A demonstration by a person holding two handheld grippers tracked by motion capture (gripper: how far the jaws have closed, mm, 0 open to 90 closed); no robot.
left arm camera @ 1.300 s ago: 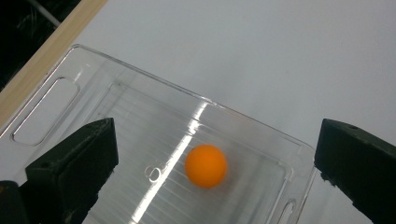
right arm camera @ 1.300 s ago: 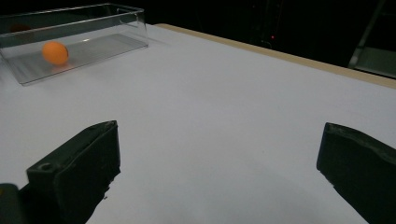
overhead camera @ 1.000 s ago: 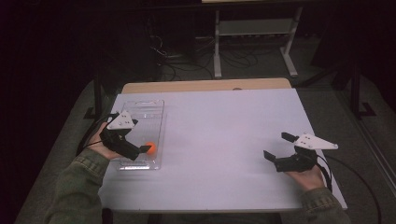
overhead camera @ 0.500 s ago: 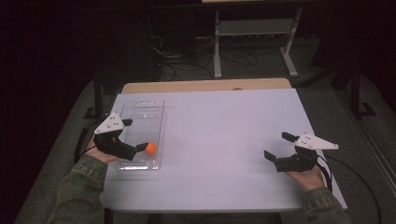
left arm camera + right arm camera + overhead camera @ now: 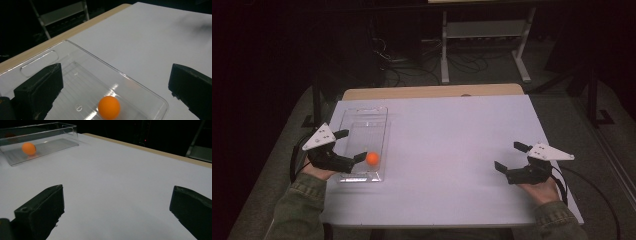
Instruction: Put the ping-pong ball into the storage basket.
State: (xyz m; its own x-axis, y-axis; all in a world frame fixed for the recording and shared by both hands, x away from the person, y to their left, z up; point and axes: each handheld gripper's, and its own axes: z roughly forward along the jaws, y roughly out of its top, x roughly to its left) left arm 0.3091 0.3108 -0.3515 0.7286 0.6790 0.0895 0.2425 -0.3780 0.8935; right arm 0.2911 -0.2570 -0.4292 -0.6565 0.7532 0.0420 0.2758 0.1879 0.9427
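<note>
Jaws gape on both grippers, the left gripper (image 5: 349, 146) beside an orange ball (image 5: 372, 158) in a clear tray (image 5: 362, 114).

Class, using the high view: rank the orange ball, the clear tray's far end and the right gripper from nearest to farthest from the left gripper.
1. Orange ball, just beside the left gripper, in the tray.
2. Clear tray's far end, farther up the table.
3. Right gripper, across the table.

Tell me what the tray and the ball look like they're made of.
The tray looks like clear hard plastic: the table shows through it and its rim glints. The ball looks like smooth matte orange plastic, probably a ping-pong ball, though that is a guess.
</note>
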